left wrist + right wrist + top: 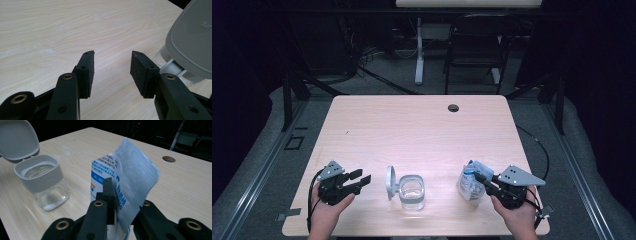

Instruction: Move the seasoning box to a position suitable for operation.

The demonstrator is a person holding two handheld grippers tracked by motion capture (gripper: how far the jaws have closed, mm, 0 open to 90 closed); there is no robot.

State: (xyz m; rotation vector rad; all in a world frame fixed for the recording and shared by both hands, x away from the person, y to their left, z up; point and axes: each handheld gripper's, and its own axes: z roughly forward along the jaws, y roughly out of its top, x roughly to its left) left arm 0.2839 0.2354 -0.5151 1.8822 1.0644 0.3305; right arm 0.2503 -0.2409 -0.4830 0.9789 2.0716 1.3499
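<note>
A blue-and-white plastic pouch stands upright near the table's front right. My right gripper is shut on its upper edge, and in the right gripper view the pouch fills the gap between the jaws, hiding the far one. A small glass jar with a grey collar sits at front centre, its hinged grey lid flipped open to the left. The jar looks empty. My left gripper rests left of the jar, open, nothing between its pads. The lid is just beyond its right jaw.
The light wooden table has a round cable hole near its far edge. A dark chair and a white desk leg stand beyond the table. Each gripper trails a black cable.
</note>
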